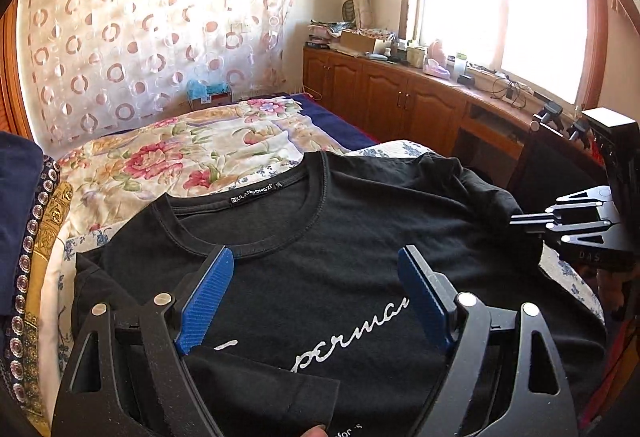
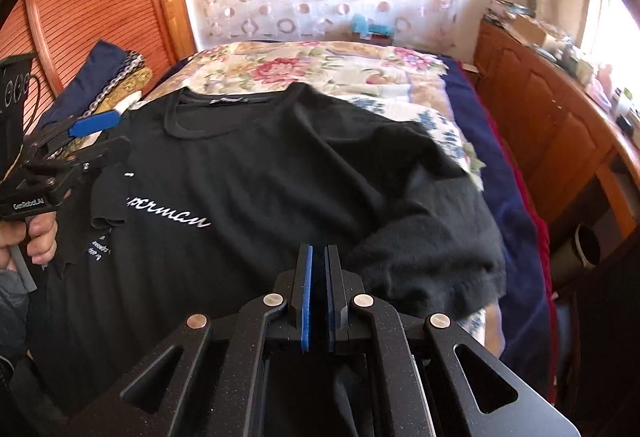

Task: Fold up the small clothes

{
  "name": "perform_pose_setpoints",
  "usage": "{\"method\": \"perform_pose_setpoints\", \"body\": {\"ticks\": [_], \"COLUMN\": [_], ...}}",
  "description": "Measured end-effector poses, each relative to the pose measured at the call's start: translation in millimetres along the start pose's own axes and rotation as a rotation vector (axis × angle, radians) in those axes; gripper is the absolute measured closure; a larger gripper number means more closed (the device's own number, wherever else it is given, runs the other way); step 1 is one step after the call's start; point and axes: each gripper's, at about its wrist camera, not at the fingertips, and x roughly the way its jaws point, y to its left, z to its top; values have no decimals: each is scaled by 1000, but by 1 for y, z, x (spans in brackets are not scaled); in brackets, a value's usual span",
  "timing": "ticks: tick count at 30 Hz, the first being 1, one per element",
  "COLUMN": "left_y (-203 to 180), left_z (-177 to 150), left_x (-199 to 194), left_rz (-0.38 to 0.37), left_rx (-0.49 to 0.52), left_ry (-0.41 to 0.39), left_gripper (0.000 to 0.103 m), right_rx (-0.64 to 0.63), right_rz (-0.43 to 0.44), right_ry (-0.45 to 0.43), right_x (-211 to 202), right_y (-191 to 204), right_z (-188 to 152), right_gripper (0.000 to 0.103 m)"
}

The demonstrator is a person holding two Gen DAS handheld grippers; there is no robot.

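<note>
Holding your left gripper (image 1: 316,293) wide apart over the black T-shirt (image 1: 340,237), nothing between the blue pads (image 1: 208,297). Your right gripper (image 2: 318,257) is clenched; whether it pinches fabric, can't tell. The shirt lies face up on the floral bedspread (image 1: 192,153), left sleeve (image 2: 106,197) folded inward.

Both wrist views look down close over the same black T-shirt (image 1: 360,237).
</note>
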Motion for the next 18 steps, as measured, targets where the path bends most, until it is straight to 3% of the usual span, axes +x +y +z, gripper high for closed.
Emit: {"method": "perform_pose_setpoints", "body": {"ticks": [6,10,14,18], "left_y": [-4,-9,-10,-10], "left_z": [-2,-3,-5,-6], "left_x": [-2,0,1,1], "left_rz": [-36,-39,-41,-43], "left_rx": [2,17,22,22], "left_ry": [-4,1,15,18], "left_gripper": [18,18,18,18], "right_rx": [46,121,189,269], "right_rz": [-86,-169,-206,-178], "right_ry": [-56,-74,-49,20], "right_x": [-32,-39,-17,12], "right_y": [-19,-43,-58,-70], "right_z": [3,-4,-2,-5], "right_gripper": [53,53,53,53]}}
